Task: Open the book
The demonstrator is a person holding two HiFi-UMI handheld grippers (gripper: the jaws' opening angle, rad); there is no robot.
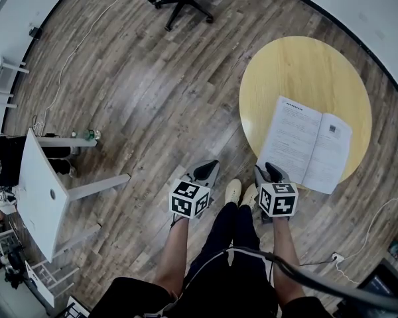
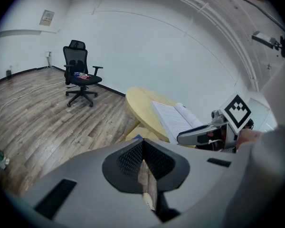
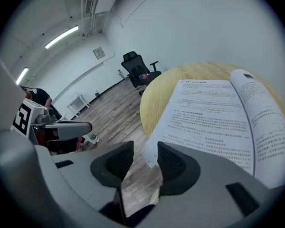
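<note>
Since the book (image 1: 306, 143) lies spread open, pages up, on the round table (image 1: 298, 65) at the right of the head view, we judge the main step done. Two printed pages show either side of the fold. Its near edge appears to overhang the table rim at the lower right.

What's left, in our judgement, is little: get the grippers clear and check that the pages stay down.

Right gripper (image 1: 270, 172): released. The jaws stand apart with only floor showing through the gap. In its own view the book's near corner sits just beside the right-hand jaw, not pinched.

Left gripper (image 1: 205, 171): clenched, pads together, nothing in them. It hangs over the floor left of the table, apart from the book.

Hard to make out:
- The print is too small to read, so we can't say which pages are up.
- The cover is face down and hidden.
- The right-hand page bulges near the fold in the right gripper view, and we can't tell whether it will lie flat.
- The right-hand jaw covers part of the book's near edge in that view, so we can't tell whether jaw and paper touch there.
- The table's base is cut off in every view.
</note>
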